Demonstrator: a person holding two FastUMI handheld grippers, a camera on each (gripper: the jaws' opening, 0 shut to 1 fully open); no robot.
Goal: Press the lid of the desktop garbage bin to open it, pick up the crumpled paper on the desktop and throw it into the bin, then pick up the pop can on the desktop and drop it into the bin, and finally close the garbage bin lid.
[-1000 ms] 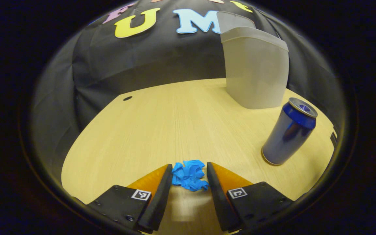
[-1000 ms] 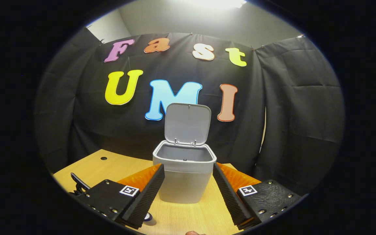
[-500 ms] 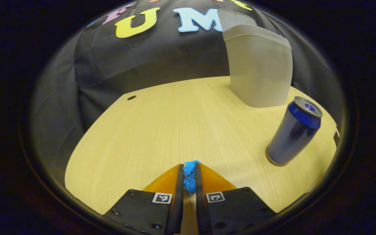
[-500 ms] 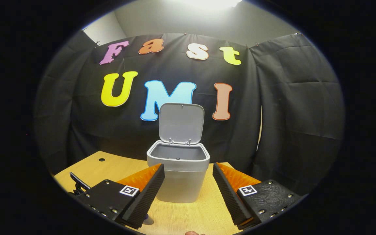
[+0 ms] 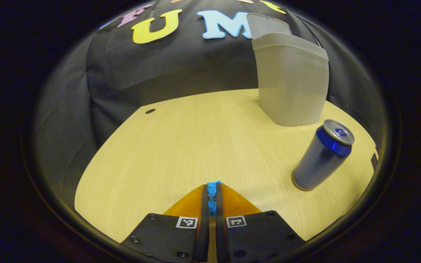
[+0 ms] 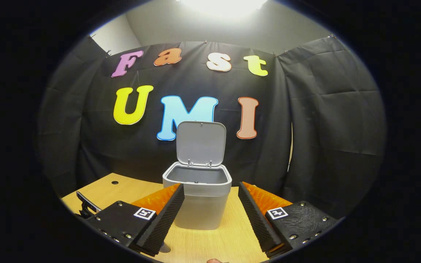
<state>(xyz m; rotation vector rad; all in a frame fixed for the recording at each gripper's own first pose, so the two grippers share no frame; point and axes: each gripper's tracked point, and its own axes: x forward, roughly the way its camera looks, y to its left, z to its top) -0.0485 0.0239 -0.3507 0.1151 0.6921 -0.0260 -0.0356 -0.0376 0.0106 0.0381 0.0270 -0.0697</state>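
Note:
In the left gripper view my left gripper [image 5: 212,190] is shut on the blue crumpled paper [image 5: 212,194], of which a thin strip shows between the fingers, just above the wooden desktop [image 5: 181,146]. A blue pop can [image 5: 322,155] stands upright to the right. Behind it is the grey garbage bin [image 5: 292,86]. In the right gripper view my right gripper [image 6: 210,197] is open and held above the desk, facing the bin [image 6: 197,199]. The bin's lid [image 6: 200,143] stands raised at the back, and the inside looks bare.
A small dark hole [image 5: 150,110] marks the desk's far left part. The black cloth wall [image 6: 323,120] closes the back and right sides close behind the bin. A dark clip-like piece [image 6: 84,205] shows at the lower left in the right gripper view.
My left gripper has closed on the blue paper, squeezing it to a thin strip, and has lifted a little. The right gripper has drawn back slightly from the bin.

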